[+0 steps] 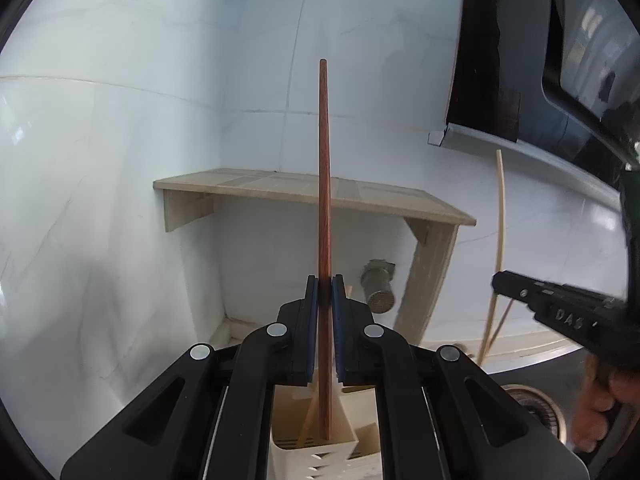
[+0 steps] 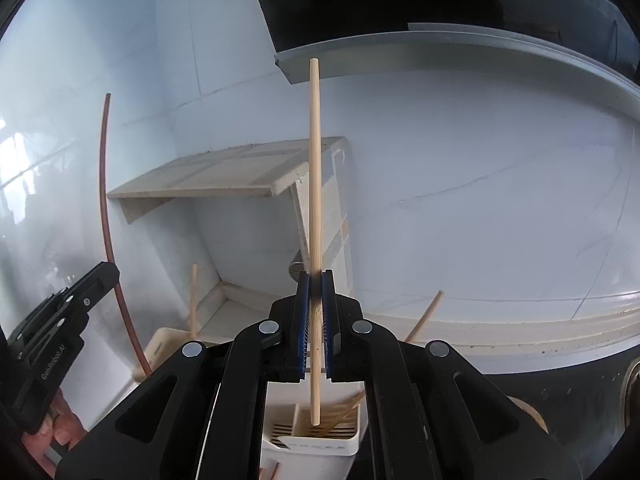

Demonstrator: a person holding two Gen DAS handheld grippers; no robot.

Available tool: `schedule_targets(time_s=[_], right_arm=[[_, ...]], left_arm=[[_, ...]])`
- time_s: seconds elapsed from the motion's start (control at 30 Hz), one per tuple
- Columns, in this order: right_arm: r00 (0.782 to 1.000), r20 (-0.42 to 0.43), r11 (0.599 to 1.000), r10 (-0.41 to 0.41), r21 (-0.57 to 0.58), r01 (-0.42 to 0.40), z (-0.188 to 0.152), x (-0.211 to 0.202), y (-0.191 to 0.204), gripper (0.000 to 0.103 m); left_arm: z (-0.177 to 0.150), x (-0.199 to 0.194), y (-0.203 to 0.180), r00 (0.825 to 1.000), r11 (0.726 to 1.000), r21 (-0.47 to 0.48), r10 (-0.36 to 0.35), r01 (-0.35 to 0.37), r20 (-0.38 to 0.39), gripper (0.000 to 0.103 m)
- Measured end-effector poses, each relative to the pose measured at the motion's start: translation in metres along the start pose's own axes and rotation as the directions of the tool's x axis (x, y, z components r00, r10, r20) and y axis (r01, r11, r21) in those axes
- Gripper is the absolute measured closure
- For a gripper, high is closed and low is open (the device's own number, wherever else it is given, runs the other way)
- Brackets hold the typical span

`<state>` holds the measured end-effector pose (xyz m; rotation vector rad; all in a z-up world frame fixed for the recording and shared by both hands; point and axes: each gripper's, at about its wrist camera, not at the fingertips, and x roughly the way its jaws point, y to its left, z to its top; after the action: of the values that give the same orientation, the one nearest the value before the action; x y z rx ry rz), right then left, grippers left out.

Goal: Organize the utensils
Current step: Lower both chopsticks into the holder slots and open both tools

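Left wrist view: the left tongs (image 1: 325, 280) are clamped on a dark red-brown chopstick (image 1: 324, 168) standing upright, its lower end inside a cream slotted holder (image 1: 316, 446) below, with a wooden shelf (image 1: 312, 192) against the white tiled wall behind. Right wrist view: the right tongs (image 2: 316, 276) pinch a pale bamboo chopstick (image 2: 315, 168) upright, its lower tip just over a white slotted holder (image 2: 316, 438) with other pale sticks leaning inside.

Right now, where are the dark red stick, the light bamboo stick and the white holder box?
dark red wooden chopstick (image 1: 324, 184): left wrist view, mid shaft.
pale bamboo chopstick (image 2: 315, 168): right wrist view, mid shaft.
white plastic slotted utensil holder (image 2: 320, 442): right wrist view, front rim.
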<state>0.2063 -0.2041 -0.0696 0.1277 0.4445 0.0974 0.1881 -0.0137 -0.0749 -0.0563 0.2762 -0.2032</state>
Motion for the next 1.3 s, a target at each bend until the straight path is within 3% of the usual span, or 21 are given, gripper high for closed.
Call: schedule_targets(time_s=[0.4,1.23,1.3], right_arm=[[1.0,0.001,1.0,-0.017,-0.014,0.017,-0.016,0.014,-0.001,0.096],[0.999,0.038,1.0,0.028,-0.014,-0.027,-0.03,0.013,-0.009,0.096],[0.999,0.038,0.999,0.031,-0.009,-0.031,-0.03,0.012,-0.009,0.096]], left_arm=[[-0.036,0.004,0.0,0.999,0.999,0.007,0.032,-0.032,0.04,0.096],[-0.039,-0.002,0.003,0.998,0.999,-0.005,0.051,-0.051,0.048,0.096],[-0.038,-0.004,0.004,0.997,0.999,-0.008,0.052,-0.052,0.05,0.089]])
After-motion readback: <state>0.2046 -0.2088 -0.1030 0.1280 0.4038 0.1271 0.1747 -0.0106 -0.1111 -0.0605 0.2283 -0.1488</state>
